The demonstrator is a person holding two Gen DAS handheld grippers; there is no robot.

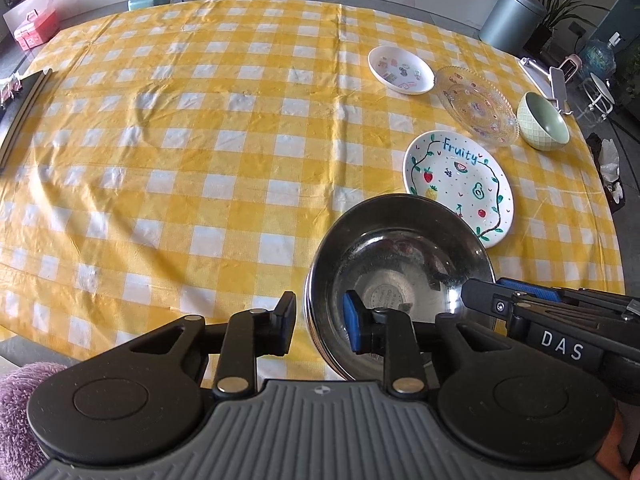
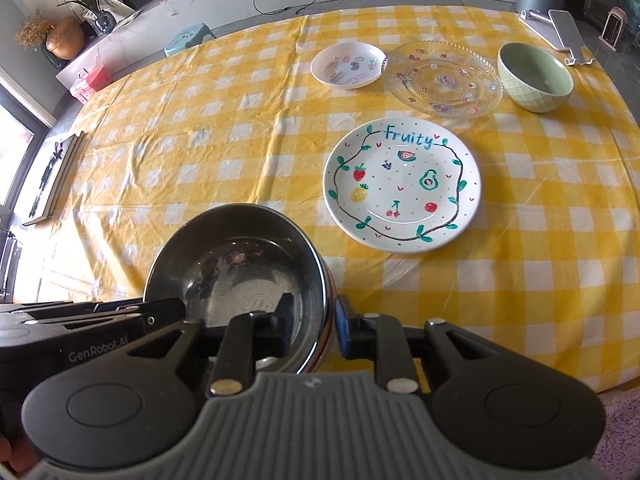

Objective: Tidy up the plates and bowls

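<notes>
A steel bowl [image 1: 396,264] [image 2: 240,264] sits near the table's front edge. My left gripper [image 1: 320,324] straddles its left rim, one finger outside and one inside, with gaps to the rim. My right gripper [image 2: 314,330] straddles its right rim the same way. Beyond the bowl lies a white "Fruity" plate [image 1: 460,184] [image 2: 402,184]. Farther back are a small white dish [image 1: 400,69] [image 2: 348,65], a clear glass plate [image 1: 476,106] [image 2: 442,78] and a green bowl [image 1: 542,122] [image 2: 534,78].
The table carries a yellow checked cloth [image 1: 180,160] [image 2: 200,140]. A dark flat board [image 1: 24,104] [image 2: 56,176] lies at the left edge. A white phone stand [image 2: 560,34] stands at the back right. A grey bin [image 1: 510,20] stands behind the table.
</notes>
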